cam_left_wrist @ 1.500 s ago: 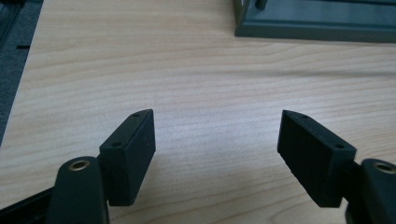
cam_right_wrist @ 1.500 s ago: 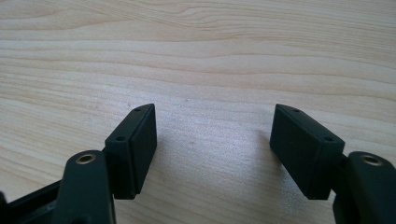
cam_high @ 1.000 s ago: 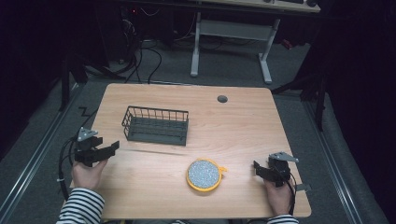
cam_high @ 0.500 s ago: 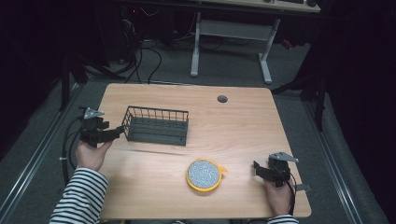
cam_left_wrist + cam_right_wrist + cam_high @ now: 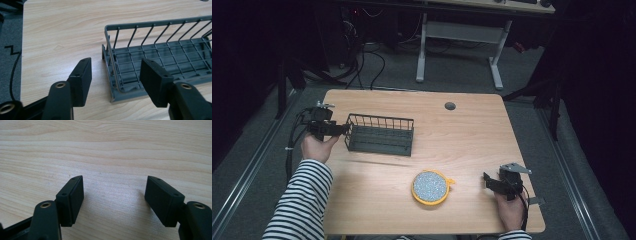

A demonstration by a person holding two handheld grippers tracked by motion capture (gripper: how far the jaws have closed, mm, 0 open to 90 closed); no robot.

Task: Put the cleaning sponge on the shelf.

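A dark grey wire basket (image 5: 381,119) sits on the left half of the wooden table (image 5: 472,135). My left gripper (image 5: 343,130) is at the basket's left end. In the left gripper view the basket's (image 5: 155,25) short end wall stands between the jaws of that gripper (image 5: 116,80). The jaws have just been closing, but the pads are still apart from the wire. A round yellow-rimmed disc with a speckled grey top (image 5: 430,186) lies near the front middle. My right gripper (image 5: 488,181) rests at the front right, open (image 5: 113,200) over bare wood.
A small dark grommet hole (image 5: 450,106) marks the table's far middle. Cables (image 5: 292,150) trail off the left edge to the floor. A white desk frame (image 5: 459,35) stands beyond the far edge.
The left hand moved away from the person and to the right, bringing its gripper to the basket's left end, and its jaws narrowed. The right hand stayed put.
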